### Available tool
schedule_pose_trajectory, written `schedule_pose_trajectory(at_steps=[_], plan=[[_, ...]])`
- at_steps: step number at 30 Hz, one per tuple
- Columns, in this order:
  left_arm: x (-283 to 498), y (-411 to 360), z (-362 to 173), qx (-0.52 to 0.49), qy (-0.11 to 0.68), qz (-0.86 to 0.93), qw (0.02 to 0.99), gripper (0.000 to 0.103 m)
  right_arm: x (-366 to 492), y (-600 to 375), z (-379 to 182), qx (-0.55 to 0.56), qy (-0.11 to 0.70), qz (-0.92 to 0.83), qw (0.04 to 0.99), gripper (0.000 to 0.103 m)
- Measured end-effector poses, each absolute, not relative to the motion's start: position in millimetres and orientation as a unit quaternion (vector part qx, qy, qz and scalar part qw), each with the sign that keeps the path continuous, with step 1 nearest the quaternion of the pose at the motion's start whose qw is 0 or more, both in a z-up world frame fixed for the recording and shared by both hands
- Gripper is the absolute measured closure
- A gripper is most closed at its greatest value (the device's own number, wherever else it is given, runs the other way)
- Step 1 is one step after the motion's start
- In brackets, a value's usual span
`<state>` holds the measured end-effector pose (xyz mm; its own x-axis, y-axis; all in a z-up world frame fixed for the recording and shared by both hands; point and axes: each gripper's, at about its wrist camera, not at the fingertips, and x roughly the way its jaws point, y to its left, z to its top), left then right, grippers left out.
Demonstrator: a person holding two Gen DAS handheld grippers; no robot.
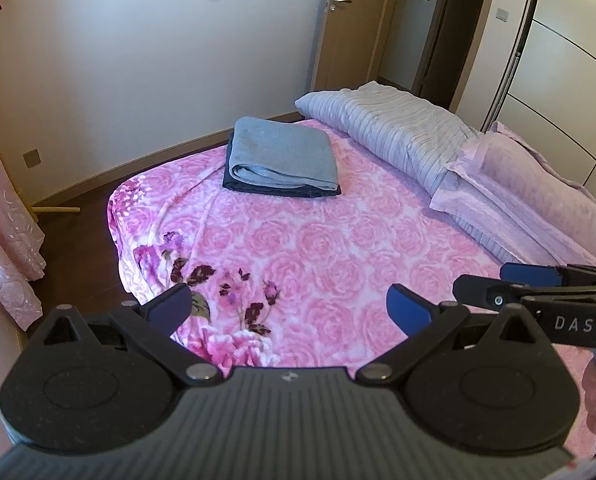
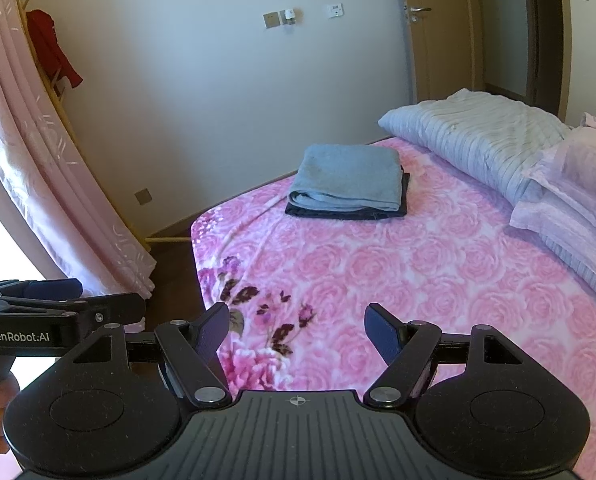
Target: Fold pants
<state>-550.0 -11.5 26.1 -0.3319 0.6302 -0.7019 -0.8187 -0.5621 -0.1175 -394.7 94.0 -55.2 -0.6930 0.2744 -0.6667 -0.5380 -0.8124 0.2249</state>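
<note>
Folded grey-blue pants (image 1: 284,152) lie on top of a folded dark garment (image 1: 282,191) at the far side of the pink rose-print bed (image 1: 337,248); the right wrist view shows the same grey-blue pants (image 2: 347,176) over the dark garment (image 2: 345,213). My left gripper (image 1: 289,304) is open above the near part of the bed, well short of the stack, nothing between its fingers. My right gripper (image 2: 298,326) is open too, empty, beside the left one. The right gripper's side (image 1: 537,300) shows at the right edge of the left wrist view.
A folded grey striped quilt (image 1: 397,128) and a pink pillow (image 1: 537,184) lie along the bed's right side. Pink curtains (image 2: 50,184) hang at left, with a red garment (image 2: 54,52) on a wooden rack. A door (image 1: 353,20) and wardrobe stand behind.
</note>
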Motion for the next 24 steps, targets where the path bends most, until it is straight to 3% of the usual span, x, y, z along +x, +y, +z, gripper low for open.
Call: schedule_pose_trajectory(at_steps=[24], plan=[[-545.2,-9.0,22.8,-0.360,0.139,0.808,0.446,0.001,-389.9,94.7,-57.8,-0.323,0.211,0.893,0.232,0.031]])
